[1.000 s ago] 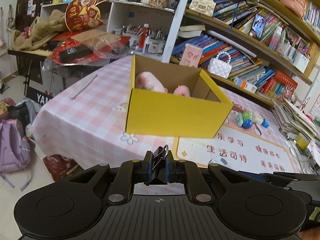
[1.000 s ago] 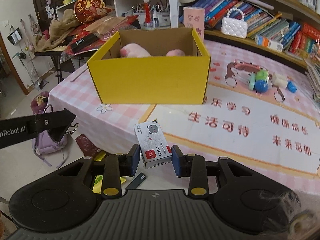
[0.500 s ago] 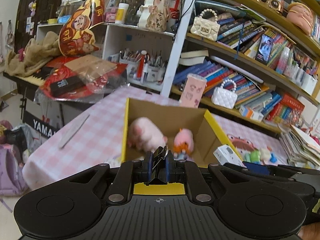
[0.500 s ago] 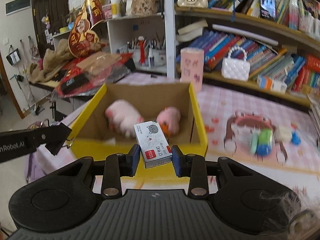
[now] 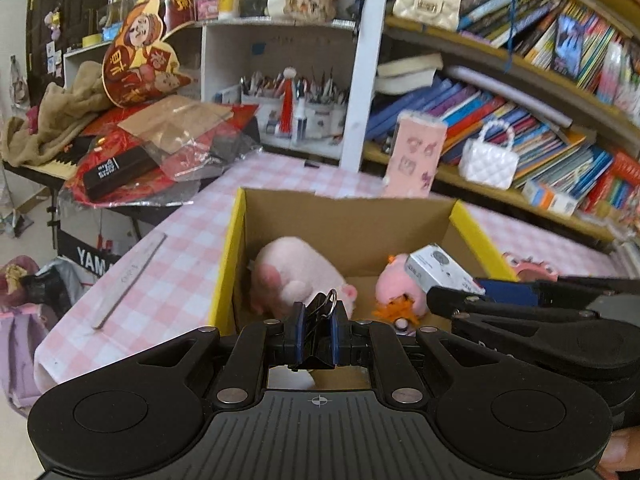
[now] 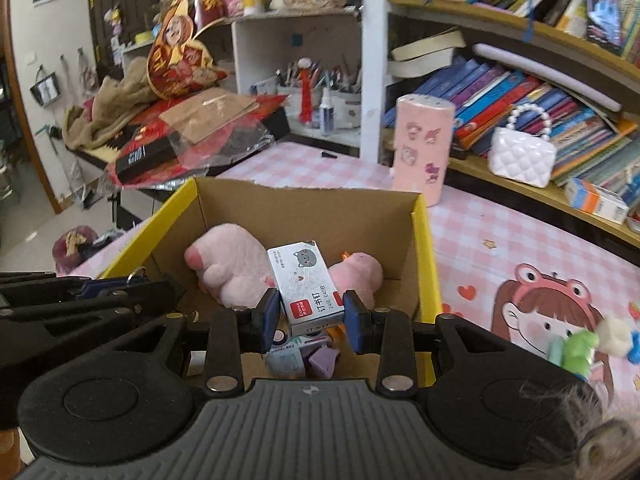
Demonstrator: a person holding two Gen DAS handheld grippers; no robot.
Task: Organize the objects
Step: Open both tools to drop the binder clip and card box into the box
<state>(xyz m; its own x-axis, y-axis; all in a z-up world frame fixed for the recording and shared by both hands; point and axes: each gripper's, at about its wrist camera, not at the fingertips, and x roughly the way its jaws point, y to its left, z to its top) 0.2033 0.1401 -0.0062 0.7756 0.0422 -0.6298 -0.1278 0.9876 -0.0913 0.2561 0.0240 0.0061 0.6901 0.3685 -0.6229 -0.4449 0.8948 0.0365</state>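
Observation:
An open yellow cardboard box [image 5: 226, 276] [image 6: 427, 264] stands on the pink checked table. Inside lie a large pink plush [image 5: 292, 276] [image 6: 228, 264] and a smaller pink plush [image 5: 400, 292] [image 6: 360, 274]. My left gripper [image 5: 316, 338] is shut on a black binder clip [image 5: 320, 320], held above the box's near edge. My right gripper [image 6: 312, 316] is shut on a small white staple box with a cat face [image 6: 306, 284], hanging over the inside of the yellow box; that staple box [image 5: 440, 272] also shows in the left wrist view. Small purple and teal items [image 6: 308, 356] lie at the box floor.
A pink cylinder holder [image 6: 422, 152] stands behind the box. A white quilted bag [image 6: 522, 156] and rows of books [image 5: 520, 128] fill the shelves at the back right. A ruler [image 5: 128, 280] lies left on the cloth. Small toys [image 6: 580, 352] sit on the printed mat at right.
Both grippers have travelled forward toward the yellow box, from in front of it to above its opening, each keeping its object. The box interior now fills the lower views.

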